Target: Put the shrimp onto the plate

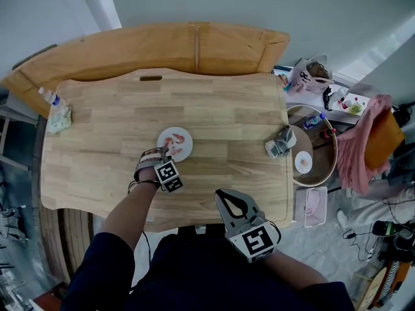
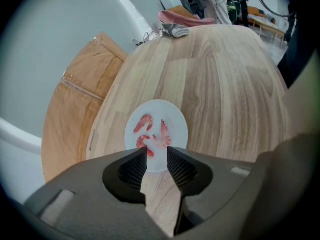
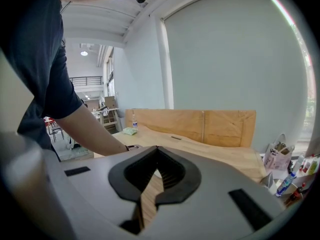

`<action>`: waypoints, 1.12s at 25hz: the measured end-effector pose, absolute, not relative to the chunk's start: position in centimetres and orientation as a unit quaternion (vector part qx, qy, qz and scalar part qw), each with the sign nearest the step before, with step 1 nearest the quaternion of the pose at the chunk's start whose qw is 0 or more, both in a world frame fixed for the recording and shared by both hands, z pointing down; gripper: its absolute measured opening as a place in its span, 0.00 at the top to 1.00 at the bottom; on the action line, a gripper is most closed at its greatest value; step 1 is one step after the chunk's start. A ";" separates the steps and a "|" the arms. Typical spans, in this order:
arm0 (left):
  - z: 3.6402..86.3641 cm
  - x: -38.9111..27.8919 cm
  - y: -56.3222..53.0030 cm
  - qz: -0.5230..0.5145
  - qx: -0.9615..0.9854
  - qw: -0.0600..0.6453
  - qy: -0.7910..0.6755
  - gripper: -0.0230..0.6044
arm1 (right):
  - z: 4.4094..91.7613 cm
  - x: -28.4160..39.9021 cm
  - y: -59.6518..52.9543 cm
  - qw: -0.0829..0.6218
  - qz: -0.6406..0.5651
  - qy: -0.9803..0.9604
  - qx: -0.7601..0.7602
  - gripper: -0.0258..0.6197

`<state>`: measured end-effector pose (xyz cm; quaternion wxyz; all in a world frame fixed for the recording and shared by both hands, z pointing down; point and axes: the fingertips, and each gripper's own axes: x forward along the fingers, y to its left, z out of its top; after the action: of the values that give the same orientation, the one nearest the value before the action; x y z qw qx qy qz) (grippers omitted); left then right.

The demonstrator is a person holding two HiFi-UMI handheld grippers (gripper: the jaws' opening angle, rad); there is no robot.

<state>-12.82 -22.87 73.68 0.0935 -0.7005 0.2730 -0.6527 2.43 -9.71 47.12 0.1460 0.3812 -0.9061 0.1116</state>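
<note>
A small white plate [image 1: 183,151] [image 2: 175,121] lies near the middle of the wooden table [image 1: 227,109], with several pink shrimp [image 1: 174,140] [image 2: 144,122] on it. My left gripper [image 1: 162,153] [image 2: 157,152] hovers at the plate's near edge. Its jaws stand apart and nothing is between the pads; one shrimp lies just beyond the left fingertip. Near the table's front edge, my right gripper [image 1: 225,198] [image 3: 156,149] is held off the plate, with its fingertips together and nothing in them.
A small bottle [image 1: 50,98] and a green cloth [image 1: 59,118] sit at the table's far left corner. A grey crumpled object [image 1: 280,142] lies at the right edge. Cardboard sheets [image 1: 162,44] lean behind the table, and a round stand [image 1: 329,164] with clutter is on the right.
</note>
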 end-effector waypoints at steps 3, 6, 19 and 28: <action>71.9 -12.2 -22.3 -0.626 -0.716 0.076 0.299 0.76 | 46.6 2.2 -9.7 0.138 0.113 -0.908 0.380 0.94; 70.1 -11.8 -21.3 -0.611 -0.722 0.080 0.314 0.76 | 45.9 1.7 -9.8 0.135 0.098 -0.914 0.369 0.94; 55.8 -7.3 -14.9 -0.472 -0.793 0.074 0.379 0.78 | 42.3 0.1 -11.4 0.099 0.063 -0.924 0.363 0.94; 45.0 -4.8 -10.0 -0.275 -0.869 -0.006 0.411 0.89 | 41.5 -0.6 -10.6 0.090 0.067 -0.925 0.363 0.95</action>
<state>-4.77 -10.03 44.97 -0.0062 -0.8690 0.4111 -0.2755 -0.61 -10.61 41.52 0.0902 0.3630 -0.9250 0.0669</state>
